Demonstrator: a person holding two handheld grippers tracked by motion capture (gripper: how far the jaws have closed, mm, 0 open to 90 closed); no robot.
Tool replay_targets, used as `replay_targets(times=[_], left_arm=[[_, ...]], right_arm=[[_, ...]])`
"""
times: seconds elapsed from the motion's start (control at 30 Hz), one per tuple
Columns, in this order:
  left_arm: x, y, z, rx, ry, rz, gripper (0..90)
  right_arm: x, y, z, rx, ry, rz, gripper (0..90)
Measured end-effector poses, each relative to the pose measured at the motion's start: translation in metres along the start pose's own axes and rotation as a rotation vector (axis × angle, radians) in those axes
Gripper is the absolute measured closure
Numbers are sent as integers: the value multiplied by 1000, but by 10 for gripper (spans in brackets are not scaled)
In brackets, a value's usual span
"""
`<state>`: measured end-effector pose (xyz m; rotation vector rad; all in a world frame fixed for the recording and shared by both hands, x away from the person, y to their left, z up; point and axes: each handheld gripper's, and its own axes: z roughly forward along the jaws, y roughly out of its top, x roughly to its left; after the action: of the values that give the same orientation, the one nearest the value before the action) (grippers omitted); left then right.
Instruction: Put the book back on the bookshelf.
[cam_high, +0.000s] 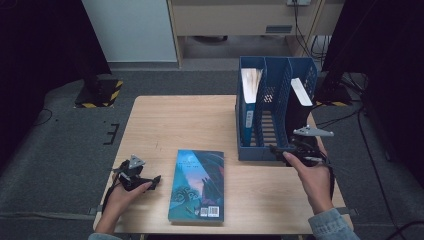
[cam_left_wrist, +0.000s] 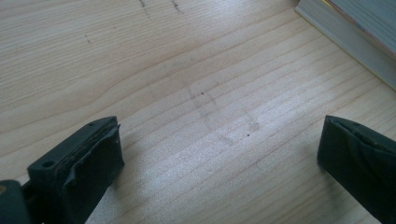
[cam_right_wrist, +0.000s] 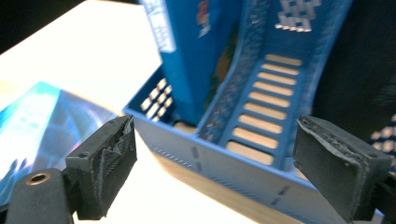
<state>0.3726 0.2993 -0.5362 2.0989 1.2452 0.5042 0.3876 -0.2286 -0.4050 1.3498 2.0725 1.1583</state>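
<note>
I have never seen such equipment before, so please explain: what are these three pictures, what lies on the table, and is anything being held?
There is no machine here. A person holds a pair of black hand-held tongs in each hand. The high view looks down on a wooden table from above; the other two pictures come from small cameras riding on each pair of tongs, looking along the jaws.

On the table a teal book lies flat, and a blue file rack stands with a blue book upright in its left compartment.

The left tongs rest near the flat book, jaws wide apart over bare wood. The right tongs are at the rack's front edge, jaws apart. Neither pair holds anything.
</note>
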Motion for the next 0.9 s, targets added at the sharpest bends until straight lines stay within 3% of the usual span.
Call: replay_targets(times=[0.17, 0.4, 0.47, 0.73, 0.8, 0.9], left_arm=[[0, -1, 0, -7, 3, -3, 0], [0, 0, 1, -8, 4, -3, 0], [0, 0, 1, -7, 5, -5, 0], [0, 1, 2, -8, 3, -6, 0], [0, 1, 2, -9, 3, -6, 0], [0, 1, 2, -8, 3, -6, 0]], right_arm=[[23, -7, 7, -8, 55, -37, 127], [51, -11, 23, 26, 143, -82, 85], [56, -12, 25, 41, 154, -99, 69], [69, -27, 34, 65, 157, -87, 60], [77, -31, 38, 64, 143, -98, 65], [90, -39, 48, 97, 157, -117, 79]])
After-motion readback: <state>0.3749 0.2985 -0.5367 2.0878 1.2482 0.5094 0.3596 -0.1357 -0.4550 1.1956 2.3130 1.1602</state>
